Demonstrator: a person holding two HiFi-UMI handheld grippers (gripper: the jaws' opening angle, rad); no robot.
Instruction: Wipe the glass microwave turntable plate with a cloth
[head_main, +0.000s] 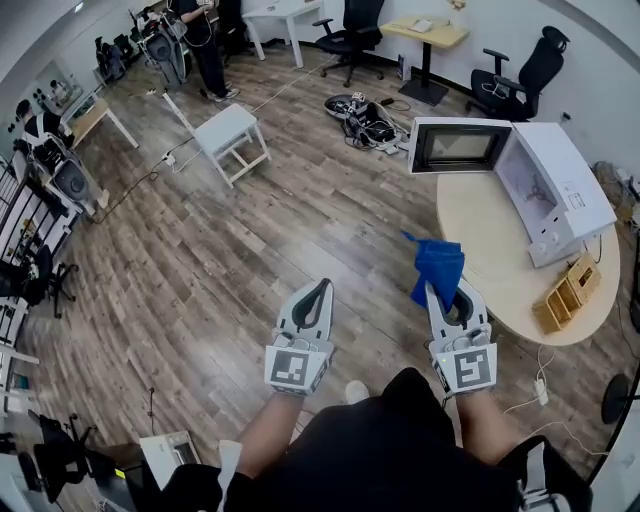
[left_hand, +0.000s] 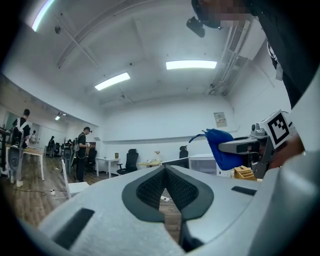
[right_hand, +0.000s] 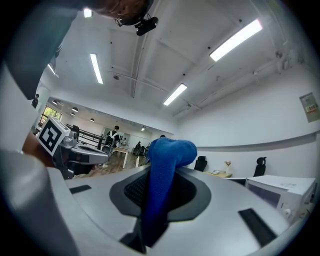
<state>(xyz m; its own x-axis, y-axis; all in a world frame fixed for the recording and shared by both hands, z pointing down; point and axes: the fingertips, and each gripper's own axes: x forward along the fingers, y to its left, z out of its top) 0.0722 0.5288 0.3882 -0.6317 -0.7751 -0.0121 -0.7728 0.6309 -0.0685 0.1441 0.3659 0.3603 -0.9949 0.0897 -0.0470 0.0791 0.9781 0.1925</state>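
Right gripper (head_main: 441, 292) jaws pinched tight, held just off the edge of the rounded table (head_main: 490, 240). White microwave (head_main: 545, 185) on that table, door open. Gripped: blue cloth (head_main: 438, 265), bunched above the jaw tips. Left gripper (head_main: 320, 290) alongside, jaws together, empty.

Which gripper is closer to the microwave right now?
Right. The right gripper, shut on the blue cloth, is at the round table's edge, short of the open microwave. The left gripper, shut and empty, is farther left over the floor.
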